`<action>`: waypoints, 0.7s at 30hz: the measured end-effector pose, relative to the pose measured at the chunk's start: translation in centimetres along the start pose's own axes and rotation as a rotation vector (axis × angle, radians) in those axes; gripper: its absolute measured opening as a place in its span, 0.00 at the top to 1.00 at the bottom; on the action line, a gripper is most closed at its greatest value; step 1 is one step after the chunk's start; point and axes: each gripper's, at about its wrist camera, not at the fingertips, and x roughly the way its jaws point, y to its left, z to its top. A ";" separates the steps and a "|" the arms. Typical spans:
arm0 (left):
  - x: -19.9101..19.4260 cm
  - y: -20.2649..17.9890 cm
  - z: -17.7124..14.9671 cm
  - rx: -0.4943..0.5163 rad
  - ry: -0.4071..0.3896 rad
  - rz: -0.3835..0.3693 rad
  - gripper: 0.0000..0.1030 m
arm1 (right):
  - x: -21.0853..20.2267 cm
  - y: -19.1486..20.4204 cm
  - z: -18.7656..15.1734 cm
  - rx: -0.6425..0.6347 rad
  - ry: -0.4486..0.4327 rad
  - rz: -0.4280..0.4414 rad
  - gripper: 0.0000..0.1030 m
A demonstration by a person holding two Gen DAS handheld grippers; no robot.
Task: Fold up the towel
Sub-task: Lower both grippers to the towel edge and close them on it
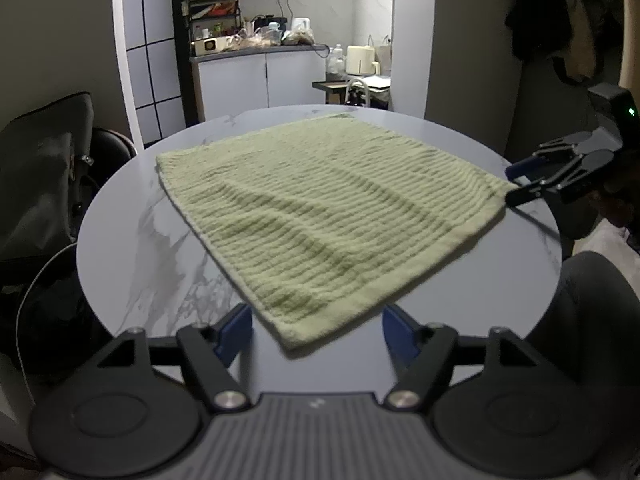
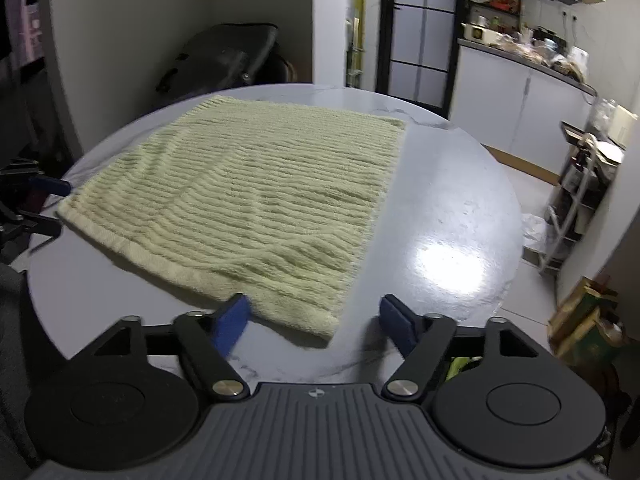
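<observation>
No brand or writing can be read anywhere — the small mark on each gripper body is too blurred to make out.

The pale green ribbed towel (image 1: 320,216) lies spread flat on the round marble-patterned table (image 1: 132,248). Its near corner sits just ahead of the left gripper (image 1: 316,330), between the blue pads (image 1: 234,330), which stand wide apart and touch nothing. The right gripper (image 2: 316,320) is likewise spread — another towel corner lies just ahead of it, close to its left pad, the fingers clear of the cloth.

Bare tabletop runs off to the right of the right gripper, with a bright glare patch, and to the left of the left gripper as far as the rim. Both grippers hover low at the table's near edge, each pointing across the towel.
</observation>
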 end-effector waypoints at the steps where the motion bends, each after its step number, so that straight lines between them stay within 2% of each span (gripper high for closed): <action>1: 0.0 0.0 0.0 -0.001 0.003 0.002 0.27 | 0.0 0.0 0.0 -0.003 0.004 0.007 0.17; 3: 0.1 -0.1 0.1 -0.002 0.006 0.010 0.27 | 0.3 0.1 0.0 -0.015 0.014 0.024 0.05; 4: 0.1 -0.1 0.1 -0.002 0.007 0.012 0.27 | 0.5 0.2 -0.1 -0.023 0.013 0.030 0.03; 11: 0.0 -0.2 0.0 -0.001 -0.001 0.013 0.26 | 0.7 0.6 -0.3 -0.028 -0.015 0.037 0.04; 13: 0.0 -0.1 -0.1 0.001 -0.005 0.013 0.26 | 0.5 0.7 -0.4 -0.033 -0.027 0.045 0.09; 14: 0.0 -0.1 -0.1 0.001 -0.007 0.014 0.27 | 0.4 0.7 -0.4 -0.038 -0.032 0.049 0.14; 17: -0.1 -0.1 0.0 -0.002 -0.013 0.019 0.36 | 0.2 0.9 -0.3 -0.046 -0.034 0.058 0.25; 19: -0.1 0.1 0.1 -0.009 -0.022 0.031 0.51 | 0.1 1.1 -0.2 -0.056 -0.036 0.068 0.29; 21: -0.1 0.1 0.1 -0.015 -0.027 0.040 0.59 | 0.0 1.2 -0.2 -0.064 -0.038 0.076 0.36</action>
